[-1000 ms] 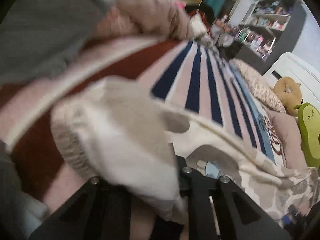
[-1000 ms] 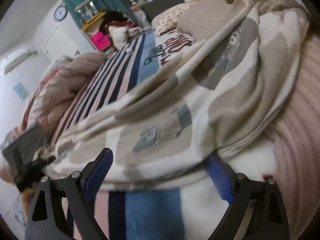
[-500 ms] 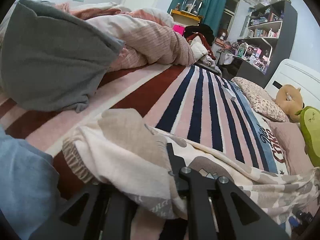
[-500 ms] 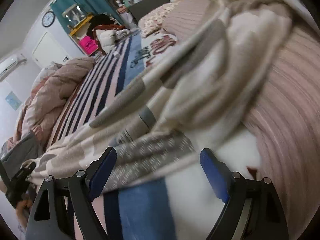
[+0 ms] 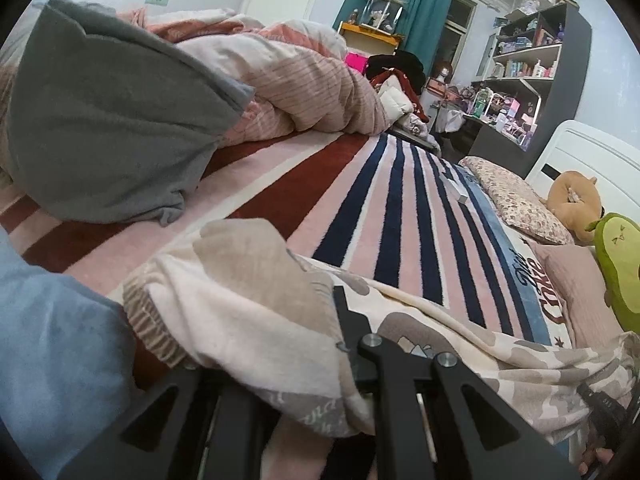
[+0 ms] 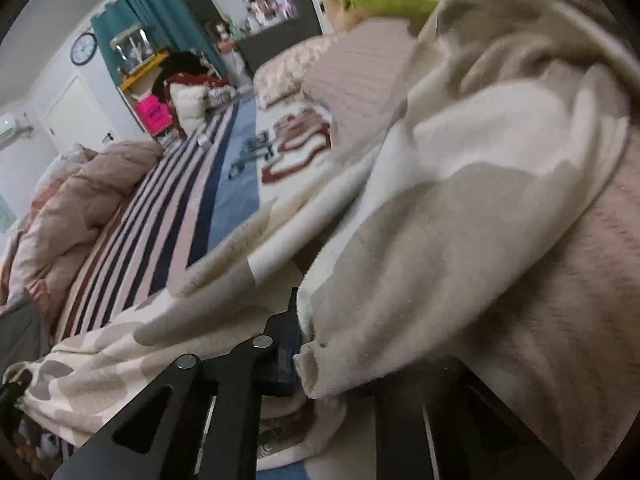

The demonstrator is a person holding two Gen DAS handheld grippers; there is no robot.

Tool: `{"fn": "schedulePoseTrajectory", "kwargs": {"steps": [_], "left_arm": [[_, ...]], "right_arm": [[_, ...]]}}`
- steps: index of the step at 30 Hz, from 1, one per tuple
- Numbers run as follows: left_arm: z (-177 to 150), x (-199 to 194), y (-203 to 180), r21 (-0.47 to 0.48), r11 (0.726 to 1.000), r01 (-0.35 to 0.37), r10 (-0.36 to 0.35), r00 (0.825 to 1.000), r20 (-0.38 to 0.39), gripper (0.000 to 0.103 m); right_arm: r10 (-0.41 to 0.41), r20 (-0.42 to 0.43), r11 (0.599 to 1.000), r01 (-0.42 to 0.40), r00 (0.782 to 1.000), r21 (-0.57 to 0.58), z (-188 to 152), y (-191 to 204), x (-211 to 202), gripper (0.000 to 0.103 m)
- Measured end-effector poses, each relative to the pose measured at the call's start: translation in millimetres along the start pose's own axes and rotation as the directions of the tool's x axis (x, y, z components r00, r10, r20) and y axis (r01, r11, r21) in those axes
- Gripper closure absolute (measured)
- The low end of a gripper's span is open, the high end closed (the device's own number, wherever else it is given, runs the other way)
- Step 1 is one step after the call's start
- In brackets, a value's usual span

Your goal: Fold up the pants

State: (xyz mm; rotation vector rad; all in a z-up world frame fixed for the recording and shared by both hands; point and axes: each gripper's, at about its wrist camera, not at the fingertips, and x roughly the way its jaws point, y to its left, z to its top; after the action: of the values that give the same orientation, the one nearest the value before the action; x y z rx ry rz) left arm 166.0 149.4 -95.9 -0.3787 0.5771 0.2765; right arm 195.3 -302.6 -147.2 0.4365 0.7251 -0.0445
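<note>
The pants are cream with beige and grey patches and lie stretched across the striped bed cover. My left gripper is shut on the cuffed end of one leg, whose ribbed hem hangs to the left. In the right wrist view my right gripper is shut on the other end of the pants, which drape up and over the right finger. The fabric runs away to the left toward the other gripper.
A grey pillow and a bunched pink duvet lie at the far left of the bed. Floral and pink pillows, a tan plush and a green plush sit at the headboard. A shelf unit stands beyond.
The right gripper was open over the fabric and has shut on the pants' edge. The left gripper has lowered the cuff end toward the bed.
</note>
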Motion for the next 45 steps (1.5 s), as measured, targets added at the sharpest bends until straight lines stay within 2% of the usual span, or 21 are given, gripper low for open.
{"fn": "schedulePoseTrajectory", "kwargs": {"steps": [3, 6, 11, 16, 19, 21, 22, 23, 24, 25, 27, 29, 32, 35, 37, 40, 43, 45], "left_arm": [[0, -17, -1, 0.028, 1.000, -0.004, 0.004, 1.000, 0.017, 0.094], [2, -39, 3, 0.048, 0.999, -0.009, 0.008, 0.999, 0.034, 0.094], [2, -82, 23, 0.061, 0.998, -0.026, 0.023, 0.999, 0.049, 0.094], [-4, -115, 49, 0.063, 0.994, -0.089, 0.085, 0.995, 0.053, 0.094], [-12, -114, 61, 0.049, 0.995, -0.087, 0.088, 0.996, -0.015, 0.092], [-20, -116, 60, 0.071, 0.994, -0.086, 0.089, 0.995, -0.041, 0.081], [-24, -120, 57, 0.096, 0.992, -0.087, 0.091, 0.995, -0.042, 0.069], [-26, -125, 55, 0.108, 0.990, -0.095, 0.099, 0.994, -0.036, 0.049], [-28, -133, 54, 0.116, 0.986, -0.121, 0.123, 0.992, -0.014, 0.040], [-28, -142, 54, 0.118, 0.983, -0.139, 0.139, 0.990, 0.012, 0.030], [-27, -162, 57, 0.102, 0.984, -0.149, 0.146, 0.989, 0.037, 0.029], [-24, -179, 58, 0.081, 0.990, -0.119, 0.116, 0.992, 0.044, 0.029], [-24, -190, 44, 0.103, 0.992, -0.069, 0.065, 0.997, 0.046, 0.029], [-26, -187, 15, 0.155, 0.988, -0.007, 0.002, 0.999, 0.035, 0.026], [-27, -178, -2, 0.163, 0.986, 0.047, -0.049, 0.999, 0.008, 0.026], [-34, -163, -33, 0.175, 0.975, 0.133, -0.128, 0.991, -0.038, 0.026], [-40, -145, -63, 0.201, 0.964, 0.173, -0.160, 0.984, -0.078, 0.026], [-45, -132, -81, 0.214, 0.952, 0.217, -0.197, 0.974, -0.113, 0.026]], "right_arm": [[0.007, 0.067, 0.997, -0.002, 0.998, -0.081, -1, 12, -24, 0.098], [0.038, 0.077, 0.993, -0.029, 0.996, -0.116, -2, 12, -49, 0.098], [0.099, -0.043, 0.988, -0.103, 0.994, -0.116, -19, 2, -77, 0.098], [0.146, -0.146, 0.980, -0.163, 0.978, -0.112, -60, 3, -107, 0.098], [0.147, -0.183, 0.978, -0.171, 0.972, -0.122, -80, 6, -110, 0.095], [0.127, -0.222, 0.980, -0.157, 0.967, -0.123, -86, 3, -103, 0.091], [0.122, -0.241, 0.981, -0.154, 0.963, -0.119, -88, -2, -101, 0.085], [0.115, -0.251, 0.981, -0.150, 0.961, -0.123, -88, -5, -101, 0.076], [0.103, -0.251, 0.981, -0.140, 0.962, -0.134, -87, -8, -102, 0.062], [0.091, -0.236, 0.979, -0.130, 0.967, -0.156, -86, -12, -108, 0.056], [0.066, -0.196, 0.973, -0.107, 0.978, -0.206, -83, -20, -124, 0.056], [0.049, -0.140, 0.956, -0.087, 0.989, -0.279, -75, -27, -143, 0.047], [-0.015, -0.035, 0.929, 0.001, 0.999, -0.370, -53, -38, -163, 0.039], [-0.089, 0.065, 0.894, 0.109, 0.994, -0.434, -30, -49, -170, 0.037], [-0.134, 0.124, 0.847, 0.179, 0.983, -0.500, -17, -53, -167, 0.034], [-0.193, 0.140, 0.773, 0.239, 0.971, -0.588, -4, -58, -150, 0.034], [-0.218, 0.102, 0.722, 0.231, 0.971, -0.652, 2, -64, -133, 0.034], [-0.218, 0.117, 0.691, 0.238, 0.969, -0.682, 2, -62, -131, 0.035]]}}
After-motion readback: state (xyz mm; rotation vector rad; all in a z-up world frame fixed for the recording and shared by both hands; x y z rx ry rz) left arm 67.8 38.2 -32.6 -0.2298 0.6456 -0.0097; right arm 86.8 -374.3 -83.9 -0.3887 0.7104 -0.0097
